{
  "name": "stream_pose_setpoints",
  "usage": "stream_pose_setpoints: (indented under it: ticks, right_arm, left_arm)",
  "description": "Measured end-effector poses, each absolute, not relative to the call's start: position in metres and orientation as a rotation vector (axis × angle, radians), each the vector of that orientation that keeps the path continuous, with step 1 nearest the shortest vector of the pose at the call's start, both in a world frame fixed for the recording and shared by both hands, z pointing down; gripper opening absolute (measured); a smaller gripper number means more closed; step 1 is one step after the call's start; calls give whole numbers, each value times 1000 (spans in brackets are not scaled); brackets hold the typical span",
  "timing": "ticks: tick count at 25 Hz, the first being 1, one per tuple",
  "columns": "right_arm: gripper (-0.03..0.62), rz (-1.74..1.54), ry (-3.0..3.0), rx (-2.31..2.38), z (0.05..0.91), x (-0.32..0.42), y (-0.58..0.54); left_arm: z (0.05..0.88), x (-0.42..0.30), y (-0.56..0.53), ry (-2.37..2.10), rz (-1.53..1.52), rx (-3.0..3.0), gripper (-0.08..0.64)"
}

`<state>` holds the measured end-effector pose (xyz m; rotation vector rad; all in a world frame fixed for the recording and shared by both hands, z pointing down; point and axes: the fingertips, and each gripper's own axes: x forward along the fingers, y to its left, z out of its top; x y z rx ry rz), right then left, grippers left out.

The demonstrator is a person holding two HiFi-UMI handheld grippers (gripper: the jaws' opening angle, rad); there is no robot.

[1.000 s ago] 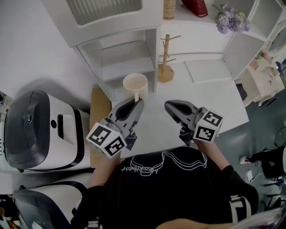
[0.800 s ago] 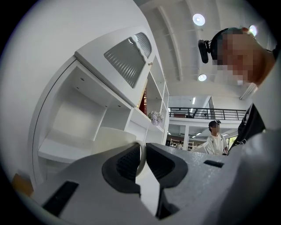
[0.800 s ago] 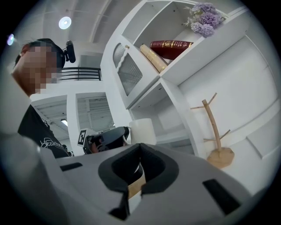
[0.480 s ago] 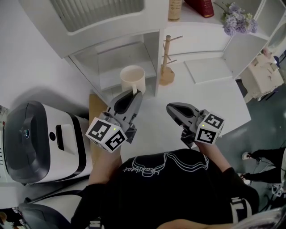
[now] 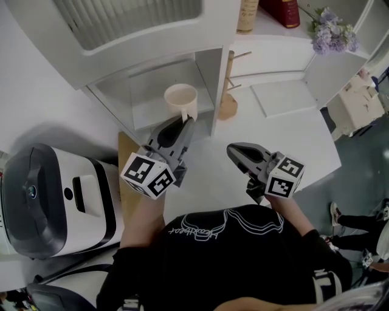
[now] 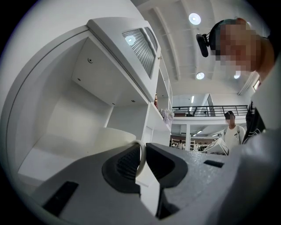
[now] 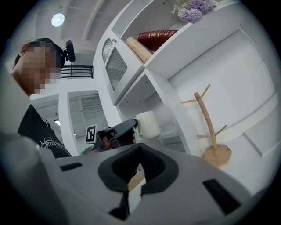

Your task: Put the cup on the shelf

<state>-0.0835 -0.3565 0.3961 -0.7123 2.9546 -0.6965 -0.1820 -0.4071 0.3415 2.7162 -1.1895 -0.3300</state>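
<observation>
A cream cup (image 5: 181, 100) hangs inside the lower compartment of the white shelf (image 5: 146, 109), carried by the left gripper (image 5: 183, 123), whose fingers (image 6: 125, 165) pinch the cup's thin loop handle (image 6: 141, 158). The right gripper view shows the cup (image 7: 148, 124) low over the compartment's board. No view settles whether its base touches.

A second ago the cup stood out over the tabletop (image 5: 292, 136) at the shelf's front edge. It has since gone forward into the opening with the left gripper behind it. The grip on the handle is unchanged.

The right gripper (image 5: 233, 149) waits over the tabletop, well apart from the cup and about where it was, with its fingers (image 7: 151, 165) pressed together on nothing.

Readable writing is scarce. Each gripper's cube (image 5: 147, 176) bears black-and-white square markers, not words. The person's black shirt (image 5: 225, 261) carries a white outline print with cursive lettering too small to read, and the gold marks on the red book (image 5: 282, 9) atop the shelf are equally illegible.

Just right of the compartment stands a wooden mug tree (image 5: 228, 100). Purple flowers (image 5: 331, 37) sit above it, and a white appliance (image 5: 55, 194) with a dark lid lies at the far left.
</observation>
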Motion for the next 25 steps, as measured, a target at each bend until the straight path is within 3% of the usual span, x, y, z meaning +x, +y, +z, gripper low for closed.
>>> stream_pose_setpoints:
  ticks: [25]
  right_arm:
    - [6,-779,2922,-754,420,-77,-363]
  left_arm:
    - [360,-187,-473,-1254,-217,2667,47]
